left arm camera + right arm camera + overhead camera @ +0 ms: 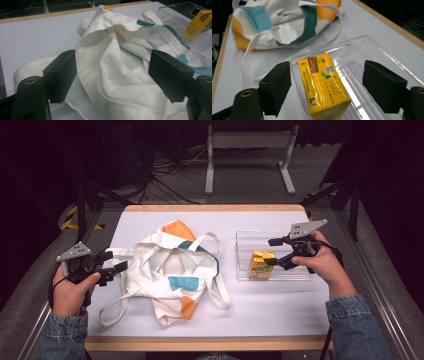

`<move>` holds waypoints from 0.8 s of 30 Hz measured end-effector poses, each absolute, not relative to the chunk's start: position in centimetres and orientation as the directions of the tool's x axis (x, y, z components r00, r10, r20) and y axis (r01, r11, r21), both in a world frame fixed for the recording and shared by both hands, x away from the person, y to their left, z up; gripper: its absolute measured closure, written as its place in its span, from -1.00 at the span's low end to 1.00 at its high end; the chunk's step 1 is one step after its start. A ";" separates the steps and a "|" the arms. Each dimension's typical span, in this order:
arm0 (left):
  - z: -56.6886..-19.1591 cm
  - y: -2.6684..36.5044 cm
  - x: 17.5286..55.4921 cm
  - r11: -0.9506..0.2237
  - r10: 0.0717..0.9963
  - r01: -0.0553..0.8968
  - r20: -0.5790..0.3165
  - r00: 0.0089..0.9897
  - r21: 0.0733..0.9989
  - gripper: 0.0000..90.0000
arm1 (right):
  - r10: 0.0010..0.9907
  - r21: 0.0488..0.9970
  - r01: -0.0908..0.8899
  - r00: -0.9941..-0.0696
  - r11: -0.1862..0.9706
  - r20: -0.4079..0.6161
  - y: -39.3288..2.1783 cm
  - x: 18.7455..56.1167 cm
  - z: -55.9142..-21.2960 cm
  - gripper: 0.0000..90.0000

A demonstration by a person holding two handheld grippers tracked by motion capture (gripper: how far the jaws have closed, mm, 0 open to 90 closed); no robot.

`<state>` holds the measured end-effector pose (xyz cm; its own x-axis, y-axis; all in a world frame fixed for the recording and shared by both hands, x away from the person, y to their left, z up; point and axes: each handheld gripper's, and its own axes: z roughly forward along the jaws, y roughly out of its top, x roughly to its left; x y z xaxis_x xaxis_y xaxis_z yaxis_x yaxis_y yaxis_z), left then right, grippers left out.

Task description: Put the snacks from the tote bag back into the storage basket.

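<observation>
A white cloth tote bag (pixel 175 270) with orange and teal patches lies crumpled at the table's middle left. My left gripper (pixel 116 261) is at the bag's left edge and open. In the left gripper view the bag's white cloth (pixel 120 67) bulges up between its wide-apart jaws (pixel 113 62). A yellow juice carton (pixel 261 264) lies in a clear plastic tray (pixel 295 276) on the right. My right gripper (pixel 270 252) hovers over it, open. In the right gripper view the carton (pixel 324 85) sits between the spread jaws (pixel 328 72), with neither pad touching it.
The bag's long handles (pixel 220 292) loop out over the white table (pixel 270 305) toward the tray. The tray's clear wall (pixel 372 50) rises around the carton. A wooden edge (pixel 215 207) borders the table, with dark floor and stands beyond.
</observation>
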<state>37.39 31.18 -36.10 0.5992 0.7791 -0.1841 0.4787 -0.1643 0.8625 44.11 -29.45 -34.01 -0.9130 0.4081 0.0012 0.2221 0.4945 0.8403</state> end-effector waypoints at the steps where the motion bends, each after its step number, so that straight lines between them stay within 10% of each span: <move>1: -36.1 31.2 37.3 -0.166 0.780 0.476 -0.181 0.600 0.864 -0.48 | 0.426 0.848 0.226 -0.905 0.480 0.000 -29.6 43.8 -33.7 -0.51; 24: -37.5 32.6 34.2 -0.204 0.785 0.475 -0.147 0.602 0.856 -0.59 | 0.715 0.901 0.274 -0.697 0.336 -0.055 -33.4 36.4 -30.7 -0.55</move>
<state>34.17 32.64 -37.54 0.6022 0.7847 -0.1470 0.4752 -0.2044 0.8558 36.44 -33.45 -30.73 -0.6968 0.7151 -0.0549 0.2740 0.3362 0.9010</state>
